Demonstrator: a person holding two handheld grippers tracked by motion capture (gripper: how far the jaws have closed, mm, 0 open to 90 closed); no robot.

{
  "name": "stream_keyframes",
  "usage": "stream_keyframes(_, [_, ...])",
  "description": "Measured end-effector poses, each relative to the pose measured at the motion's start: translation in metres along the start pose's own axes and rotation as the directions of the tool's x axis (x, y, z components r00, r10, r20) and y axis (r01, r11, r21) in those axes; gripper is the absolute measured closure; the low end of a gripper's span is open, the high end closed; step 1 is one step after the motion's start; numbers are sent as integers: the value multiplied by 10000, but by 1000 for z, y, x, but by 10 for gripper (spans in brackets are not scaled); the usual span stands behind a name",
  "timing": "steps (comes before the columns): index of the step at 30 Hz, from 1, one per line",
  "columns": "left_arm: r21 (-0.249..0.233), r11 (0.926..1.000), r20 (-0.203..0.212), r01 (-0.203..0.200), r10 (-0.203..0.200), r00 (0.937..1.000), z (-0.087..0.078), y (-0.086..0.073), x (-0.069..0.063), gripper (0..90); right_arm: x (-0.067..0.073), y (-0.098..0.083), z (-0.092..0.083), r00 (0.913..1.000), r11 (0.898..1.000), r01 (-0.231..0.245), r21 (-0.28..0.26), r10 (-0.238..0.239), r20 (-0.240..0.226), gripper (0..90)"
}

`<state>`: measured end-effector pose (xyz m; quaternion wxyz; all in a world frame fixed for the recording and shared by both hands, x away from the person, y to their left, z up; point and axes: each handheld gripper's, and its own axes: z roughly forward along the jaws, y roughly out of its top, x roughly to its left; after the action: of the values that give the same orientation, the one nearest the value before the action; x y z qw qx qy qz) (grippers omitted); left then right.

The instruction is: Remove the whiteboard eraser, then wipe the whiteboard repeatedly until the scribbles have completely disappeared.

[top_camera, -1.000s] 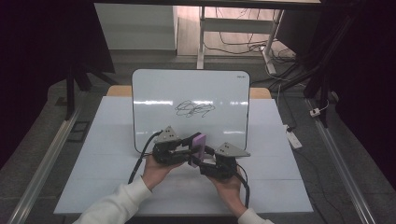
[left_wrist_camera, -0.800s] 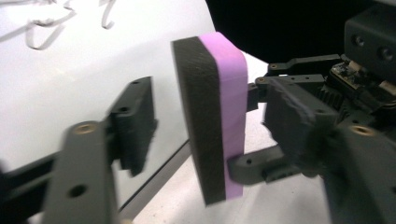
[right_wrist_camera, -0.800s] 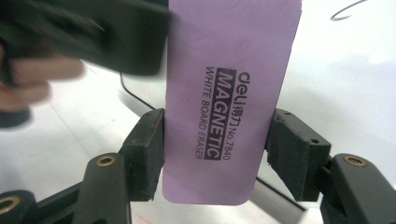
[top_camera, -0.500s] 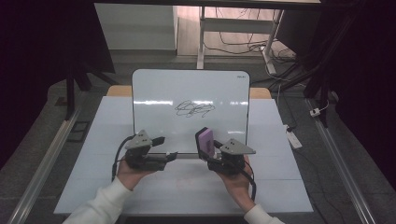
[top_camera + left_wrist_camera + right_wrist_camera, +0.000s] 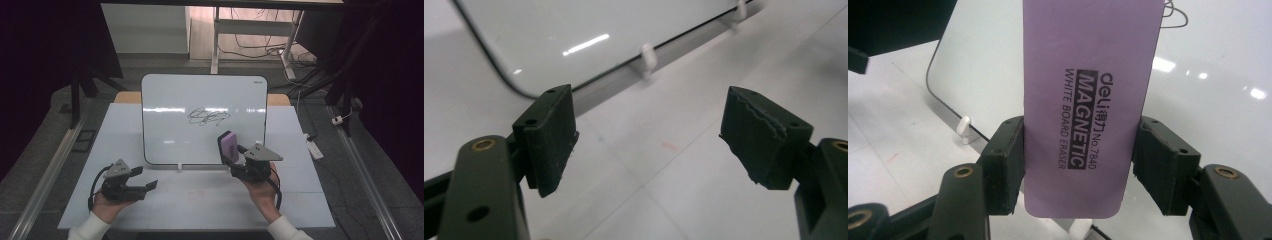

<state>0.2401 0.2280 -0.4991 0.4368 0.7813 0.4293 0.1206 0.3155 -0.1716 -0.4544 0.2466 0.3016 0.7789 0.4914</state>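
Right gripper (image 5: 234,157) clamps the purple eraser (image 5: 1090,100) — left gripper (image 5: 649,145) spread wide, empty.

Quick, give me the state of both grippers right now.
Left gripper: open, nothing between the jaws.
Right gripper: shut on the purple whiteboard eraser, held in front of the whiteboard.
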Motion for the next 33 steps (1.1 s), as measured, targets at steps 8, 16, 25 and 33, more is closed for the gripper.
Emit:
stream_keyframes(8, [179,9997,-230,166,-161,9996,-1,-6,7,229,-4,1,-4,9997,9998,0,-222,5,245,399])
stream_keyframes(16, [214,9995,-150,222,-219,9996,0,-5,9,225,-7,7,-7,9973,9992,286,-269,-267,688,401])
stream_keyframes(25, [168,9994,-95,291,-290,9995,-1,-5,11,224,-32,51,12,9841,9987,503,40,-503,1703,403])
stream_keyframes(33, [223,9991,-82,367,-365,9993,0,-6,15,224,-33,78,43,9626,9930,1161,238,-1184,2436,404])
